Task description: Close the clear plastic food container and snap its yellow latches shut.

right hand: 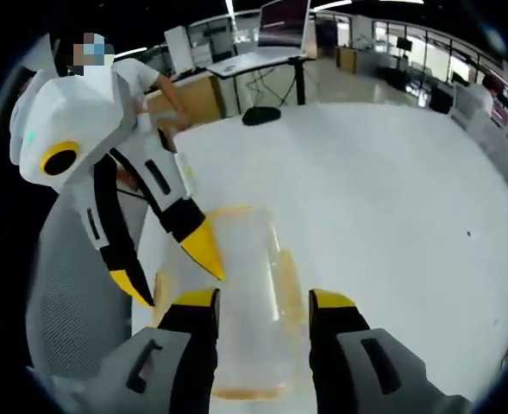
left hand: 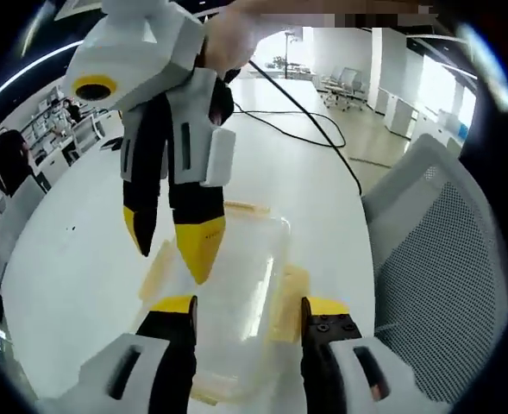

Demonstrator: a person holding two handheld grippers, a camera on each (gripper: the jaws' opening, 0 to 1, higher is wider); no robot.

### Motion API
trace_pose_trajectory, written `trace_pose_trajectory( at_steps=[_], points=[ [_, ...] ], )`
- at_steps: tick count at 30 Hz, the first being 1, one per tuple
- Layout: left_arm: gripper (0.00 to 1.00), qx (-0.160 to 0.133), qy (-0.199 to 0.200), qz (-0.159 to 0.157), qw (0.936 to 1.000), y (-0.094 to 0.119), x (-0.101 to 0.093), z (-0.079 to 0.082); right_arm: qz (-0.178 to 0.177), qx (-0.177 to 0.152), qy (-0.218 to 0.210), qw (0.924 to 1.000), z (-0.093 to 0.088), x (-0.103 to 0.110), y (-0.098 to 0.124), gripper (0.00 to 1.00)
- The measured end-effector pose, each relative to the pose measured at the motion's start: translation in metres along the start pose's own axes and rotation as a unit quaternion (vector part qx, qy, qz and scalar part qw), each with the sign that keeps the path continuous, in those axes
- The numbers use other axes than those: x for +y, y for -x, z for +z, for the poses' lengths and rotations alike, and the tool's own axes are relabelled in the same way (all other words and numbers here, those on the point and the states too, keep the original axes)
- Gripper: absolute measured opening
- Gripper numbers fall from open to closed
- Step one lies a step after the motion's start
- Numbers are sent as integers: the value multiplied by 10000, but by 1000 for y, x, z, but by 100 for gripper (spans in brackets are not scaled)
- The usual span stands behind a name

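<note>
A wide white desk carries one clear plastic food container, which sits near the desk's edge, just beside a single grey mesh chair drawn up to that edge. The container lid appears to lie on top already, with pale yellow latches showing along its sides; at least three can be made out, and I cannot tell whether any is snapped down. Thin and empty, the container probably weighs little and would slide on the smooth desk, so pressing a latch from above while steadying the lid looks wiser than squeezing the flexible walls. Two grippers work over it: the left gripper hovers open, straddling the near end and holding nothing, while the right gripper points down at the lid, jaws parted and empty.
</note>
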State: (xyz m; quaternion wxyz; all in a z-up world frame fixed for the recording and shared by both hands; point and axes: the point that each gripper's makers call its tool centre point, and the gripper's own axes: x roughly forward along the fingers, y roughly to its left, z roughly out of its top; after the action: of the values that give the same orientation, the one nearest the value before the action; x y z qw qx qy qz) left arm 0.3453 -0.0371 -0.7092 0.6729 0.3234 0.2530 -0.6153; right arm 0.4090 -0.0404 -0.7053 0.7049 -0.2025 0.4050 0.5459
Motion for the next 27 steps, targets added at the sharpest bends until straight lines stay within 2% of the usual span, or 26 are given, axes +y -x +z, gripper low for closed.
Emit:
trace_pose_trajectory(
  at_steps=[4,13,15,18,27],
  points=[
    [42,-32,-297,120,9995,-2,2,-2,148,100,-23,9998,-2,2,-3,39],
    [41,-151,-435,178,9988,-1,2,-3,363,231,-30,9991,-4,5,-7,37],
    [40,-133,-457,195,9987,-1,2,-3,352,185,-56,9992,-2,4,-4,33],
    [39,-125,-440,188,9988,-1,3,-2,261,92,-140,9995,1,-3,-1,34],
    [35,-66,-714,-13,9974,-1,-4,1,191,165,-217,9994,-2,-8,-5,33]
  ],
)
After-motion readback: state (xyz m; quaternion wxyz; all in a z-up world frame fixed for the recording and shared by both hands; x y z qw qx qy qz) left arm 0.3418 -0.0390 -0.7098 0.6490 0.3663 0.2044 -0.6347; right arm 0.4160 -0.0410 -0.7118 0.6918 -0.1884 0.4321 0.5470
